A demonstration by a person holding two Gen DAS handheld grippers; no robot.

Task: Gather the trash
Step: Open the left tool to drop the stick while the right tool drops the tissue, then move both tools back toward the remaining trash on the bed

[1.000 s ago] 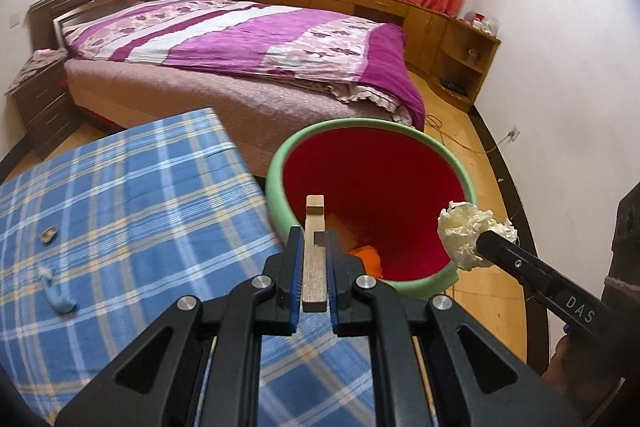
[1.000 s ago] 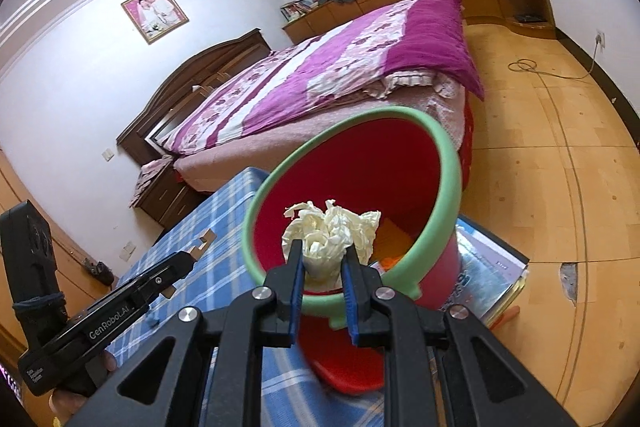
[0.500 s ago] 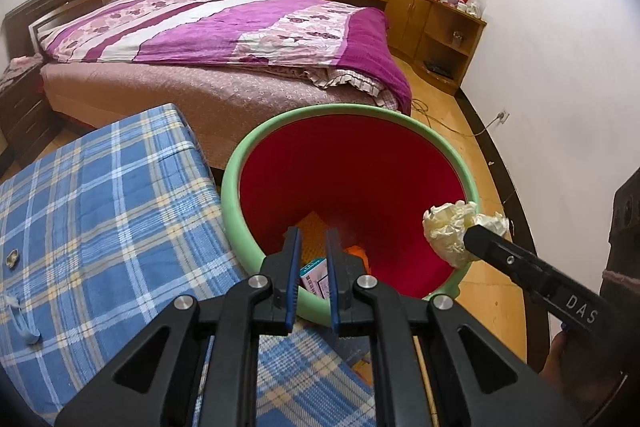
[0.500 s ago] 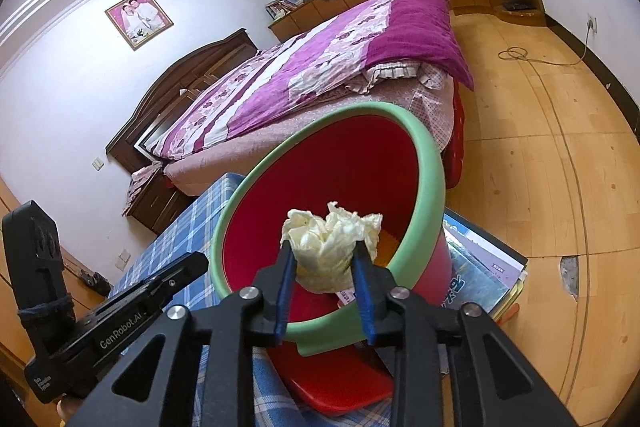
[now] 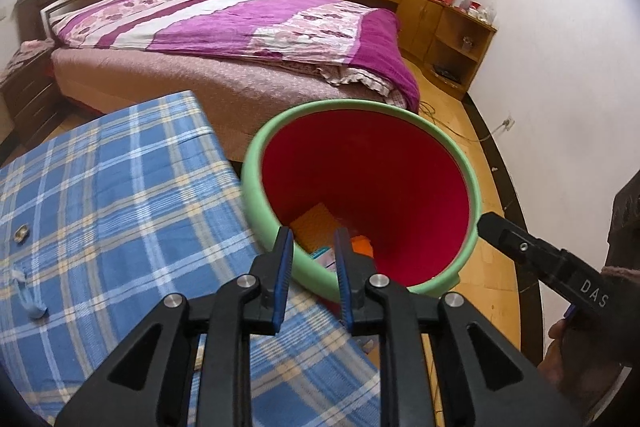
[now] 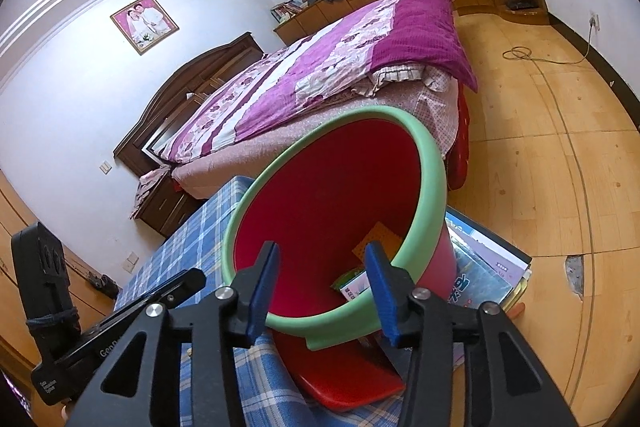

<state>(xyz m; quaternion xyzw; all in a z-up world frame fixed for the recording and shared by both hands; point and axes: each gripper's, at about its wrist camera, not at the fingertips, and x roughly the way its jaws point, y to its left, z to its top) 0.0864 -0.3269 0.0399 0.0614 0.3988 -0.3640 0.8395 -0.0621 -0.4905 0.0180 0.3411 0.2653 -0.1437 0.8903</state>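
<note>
A red bin with a green rim (image 5: 256,195) stands at the edge of the blue checked table (image 5: 120,211), its mouth toward me. My left gripper (image 5: 314,267) hangs over the bin's near rim, jaws opening, nothing between the blue pads. My right gripper (image 6: 324,287) is over the same bin (image 6: 432,187), jaws opening and empty. In the bottom of the bin lie an orange perforated sheet (image 6: 378,241) and a small printed box (image 6: 356,283). The right gripper (image 5: 492,227) pokes in at the bin's right side. The left gripper (image 6: 188,279) shows at lower left.
On the tablecloth lie a small metal-looking bit (image 5: 22,231) and a blue scrap (image 5: 28,301). Books (image 6: 488,267) and a red flat piece (image 6: 344,375) sit under and beside the bin. A bed (image 5: 240,27) is beyond, with wooden floor (image 6: 540,147) to the right.
The wooden stick has left my left gripper and the crumpled paper wad has left my right gripper; neither is in view now. Both pairs of jaws stand wider apart.
</note>
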